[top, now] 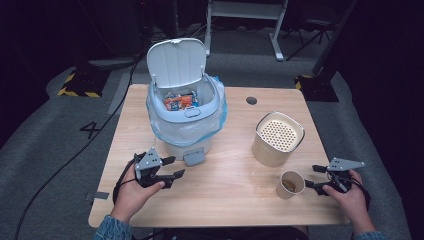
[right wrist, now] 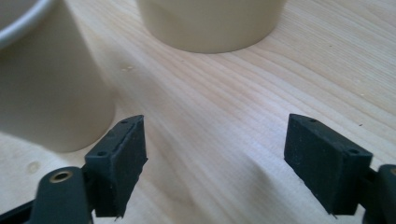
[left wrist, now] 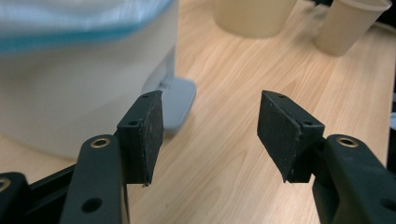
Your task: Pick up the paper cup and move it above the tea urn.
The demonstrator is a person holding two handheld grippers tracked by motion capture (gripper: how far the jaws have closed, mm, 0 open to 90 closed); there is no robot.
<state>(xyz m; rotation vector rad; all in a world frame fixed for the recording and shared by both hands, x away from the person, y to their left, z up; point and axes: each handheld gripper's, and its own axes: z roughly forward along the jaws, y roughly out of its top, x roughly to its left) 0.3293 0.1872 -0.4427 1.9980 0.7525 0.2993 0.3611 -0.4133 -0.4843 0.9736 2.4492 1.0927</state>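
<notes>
Holding wrappers, the open bin (top: 185, 107) stands beside a stained paper cup (top: 290, 184).

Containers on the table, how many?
3. The white bin, lid up and liner in, stands at the far left-centre. The cream perforated-top canister stands right of it. The paper cup sits in front of the canister, by the right gripper.

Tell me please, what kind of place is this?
Probably a lab or recording studio, not a home: a wooden table stands on grey carpet, hazard-striped tape marks the floor, and a cable trails across it.
</notes>
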